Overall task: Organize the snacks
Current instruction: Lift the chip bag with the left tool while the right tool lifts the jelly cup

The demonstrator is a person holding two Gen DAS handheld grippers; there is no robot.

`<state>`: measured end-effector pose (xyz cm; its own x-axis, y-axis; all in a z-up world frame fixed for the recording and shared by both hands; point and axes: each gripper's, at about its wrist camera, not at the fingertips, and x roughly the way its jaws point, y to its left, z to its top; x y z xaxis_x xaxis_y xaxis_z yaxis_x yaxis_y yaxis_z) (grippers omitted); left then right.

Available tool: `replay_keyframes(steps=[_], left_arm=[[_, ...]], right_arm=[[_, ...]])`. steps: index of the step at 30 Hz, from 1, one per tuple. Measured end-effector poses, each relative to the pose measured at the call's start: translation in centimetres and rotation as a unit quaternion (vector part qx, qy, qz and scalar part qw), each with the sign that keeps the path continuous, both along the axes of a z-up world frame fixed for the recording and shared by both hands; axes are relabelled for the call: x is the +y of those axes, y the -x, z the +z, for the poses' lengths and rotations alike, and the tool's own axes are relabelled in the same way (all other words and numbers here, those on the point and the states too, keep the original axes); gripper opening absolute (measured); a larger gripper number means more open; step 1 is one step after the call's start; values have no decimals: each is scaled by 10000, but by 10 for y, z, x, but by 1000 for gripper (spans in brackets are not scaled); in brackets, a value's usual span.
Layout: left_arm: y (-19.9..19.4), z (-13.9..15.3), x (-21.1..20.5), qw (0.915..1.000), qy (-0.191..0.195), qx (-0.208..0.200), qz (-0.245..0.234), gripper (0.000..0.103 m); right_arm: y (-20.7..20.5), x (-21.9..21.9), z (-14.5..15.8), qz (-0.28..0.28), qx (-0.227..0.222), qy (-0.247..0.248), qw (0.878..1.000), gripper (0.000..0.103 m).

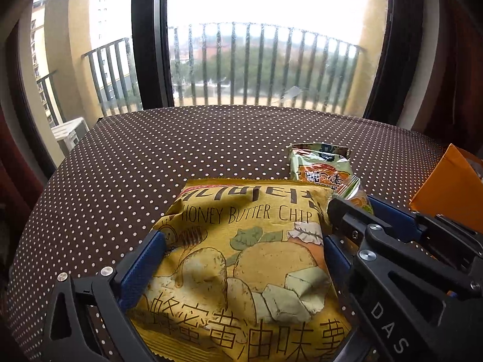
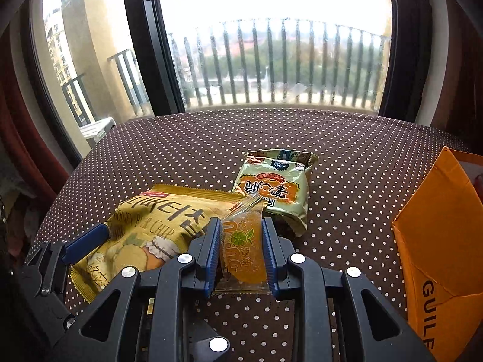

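Note:
A yellow Honey Butter Chip bag (image 1: 241, 259) fills the left wrist view. My left gripper (image 1: 241, 238) is shut on it, a blue pad pressed into each side. From the right wrist view the same chip bag (image 2: 145, 226) shows at the left, tilted. My right gripper (image 2: 241, 221) is shut on a small clear packet of orange jelly (image 2: 244, 250), held upright between the pads. A green and orange snack bag (image 2: 274, 187) lies flat on the table just beyond both grippers. The right gripper's fingers (image 1: 392, 214) sit close beside the chip bag's right edge.
The round table wears a brown cloth with white dots (image 2: 347, 157). An orange paper bag (image 2: 437, 241) stands open at the right edge, also seen as the orange bag (image 1: 446, 187). A large window with a black frame (image 1: 148, 45) and balcony railing lies behind the table.

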<state>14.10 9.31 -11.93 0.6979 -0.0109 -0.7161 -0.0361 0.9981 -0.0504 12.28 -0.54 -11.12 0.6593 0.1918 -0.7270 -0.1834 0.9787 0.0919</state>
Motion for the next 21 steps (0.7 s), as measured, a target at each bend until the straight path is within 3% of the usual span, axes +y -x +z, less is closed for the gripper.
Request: replay_keyframes(steps=[9, 18, 21], left_arm=[[-6, -12, -4, 9996, -203, 40, 181, 101], [4, -9, -5, 9995, -87, 27, 301, 81], [9, -7, -8, 9993, -234, -101, 275, 75]], right_arm=[[-7, -2, -11, -47, 213, -50, 9998, 29], [1, 0, -9, 58, 208, -137, 9997, 29], [5, -2, -6, 70, 207, -163, 9996, 29]])
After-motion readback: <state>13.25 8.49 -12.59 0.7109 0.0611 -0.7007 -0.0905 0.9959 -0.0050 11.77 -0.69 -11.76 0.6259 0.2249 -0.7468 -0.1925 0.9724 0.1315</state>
